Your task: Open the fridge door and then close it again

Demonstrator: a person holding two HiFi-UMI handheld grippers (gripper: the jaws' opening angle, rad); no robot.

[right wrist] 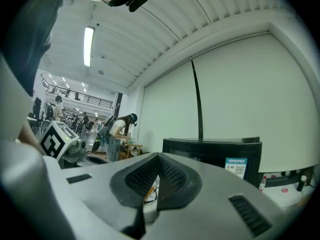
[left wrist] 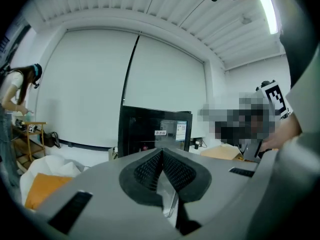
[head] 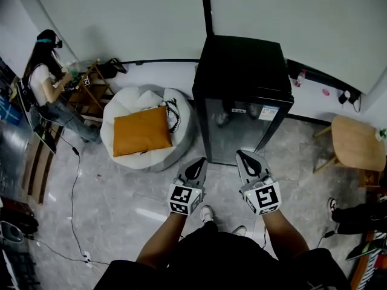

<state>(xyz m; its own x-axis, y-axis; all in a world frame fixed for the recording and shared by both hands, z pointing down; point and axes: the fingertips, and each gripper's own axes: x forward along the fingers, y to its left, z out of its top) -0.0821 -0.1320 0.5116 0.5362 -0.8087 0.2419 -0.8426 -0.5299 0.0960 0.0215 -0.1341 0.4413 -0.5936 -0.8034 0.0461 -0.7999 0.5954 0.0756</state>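
Fridge: black, upright on floor by wall, glass door shut. Dead ahead of both grippers, not touched. Right gripper: nearer door, fingers together, empty. Left gripper: alongside, fingers together, empty.

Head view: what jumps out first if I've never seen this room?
A black fridge with a glass front stands against the white wall, straight ahead. The left gripper and right gripper, both shut and empty, point toward it. To its left, an orange cushion lies on a white beanbag.
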